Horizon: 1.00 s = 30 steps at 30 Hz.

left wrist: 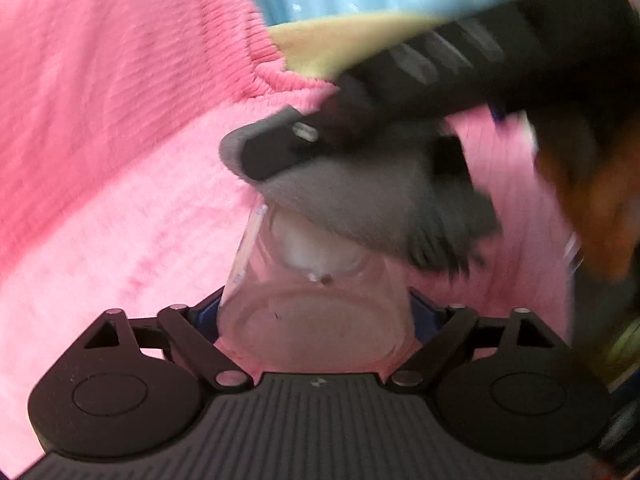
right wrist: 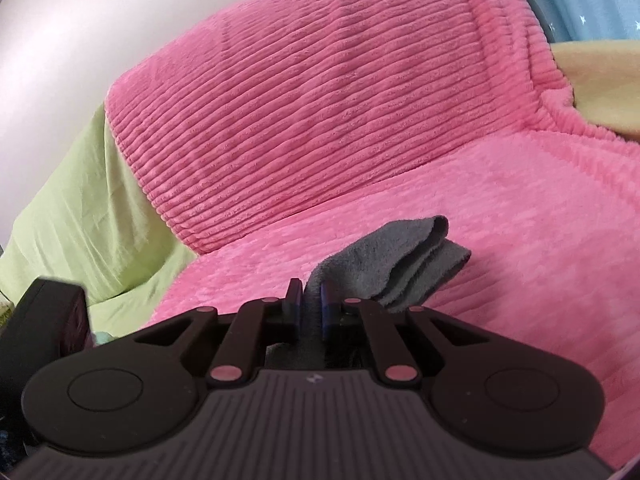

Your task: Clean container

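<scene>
left gripper [left wrist: 316, 316]: clamped on the clear round plastic container [left wrist: 312, 300], held at 6 o'clock over the pink ribbed plush blanket [left wrist: 120, 200].
right gripper [right wrist: 311, 308]: pinched on the grey folded microfibre cloth [right wrist: 396, 260].
cloth contact: pressed on the container's far end, 12 o'clock, blurred.

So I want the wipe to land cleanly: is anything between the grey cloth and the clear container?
Nothing visible. The grey cloth, pinched by the right gripper, sits at the clear container, which the left gripper holds. Actual contact is blurred.
</scene>
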Tool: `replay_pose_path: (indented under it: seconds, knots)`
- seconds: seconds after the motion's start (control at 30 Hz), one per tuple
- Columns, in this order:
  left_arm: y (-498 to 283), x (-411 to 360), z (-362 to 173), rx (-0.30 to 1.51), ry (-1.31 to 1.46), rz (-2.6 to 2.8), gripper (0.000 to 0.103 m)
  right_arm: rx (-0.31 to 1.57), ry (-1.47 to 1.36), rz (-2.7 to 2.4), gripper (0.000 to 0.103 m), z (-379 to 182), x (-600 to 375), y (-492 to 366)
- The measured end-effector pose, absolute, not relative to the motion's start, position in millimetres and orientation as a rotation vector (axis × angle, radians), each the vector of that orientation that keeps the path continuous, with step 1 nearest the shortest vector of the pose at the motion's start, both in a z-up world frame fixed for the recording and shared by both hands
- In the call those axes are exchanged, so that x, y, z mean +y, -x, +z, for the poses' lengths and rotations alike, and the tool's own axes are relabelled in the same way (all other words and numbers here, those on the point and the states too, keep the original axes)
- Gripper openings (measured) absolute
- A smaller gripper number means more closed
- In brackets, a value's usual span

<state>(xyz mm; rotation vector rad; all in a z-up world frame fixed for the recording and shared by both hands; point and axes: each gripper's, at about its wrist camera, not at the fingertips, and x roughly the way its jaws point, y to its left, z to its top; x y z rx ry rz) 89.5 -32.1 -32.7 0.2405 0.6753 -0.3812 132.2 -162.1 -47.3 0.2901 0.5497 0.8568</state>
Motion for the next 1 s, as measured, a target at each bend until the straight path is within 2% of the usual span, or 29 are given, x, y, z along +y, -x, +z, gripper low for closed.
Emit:
replay_pose_path:
  seconds: [0.07, 0.3, 0.6, 1.0]
  knots:
    - [-92.1, -27.0, -31.8, 0.680, -0.212, -0.394, 0.087, 0.558, -0.307, 0.858, 0.005, -47.2, -165.0, -133.4]
    - [-59.6, -58.3, -52.4, 0.466, -0.759, -0.279, 0.086, 0.589, -0.349, 0.967, 0.008, -41.9, -183.7, -124.5]
    - [-52.7, -56.1, -53.2, 0.477, -0.732, -0.292, 0.086, 0.620, -0.272, 1.144, 0.006, -45.3, -160.2, -113.9]
    - [-50.0, -51.1, -55.0, 0.476, -0.720, -0.300, 0.085, 0.474, -0.245, 0.803, 0.005, -47.3, -161.6, -130.2]
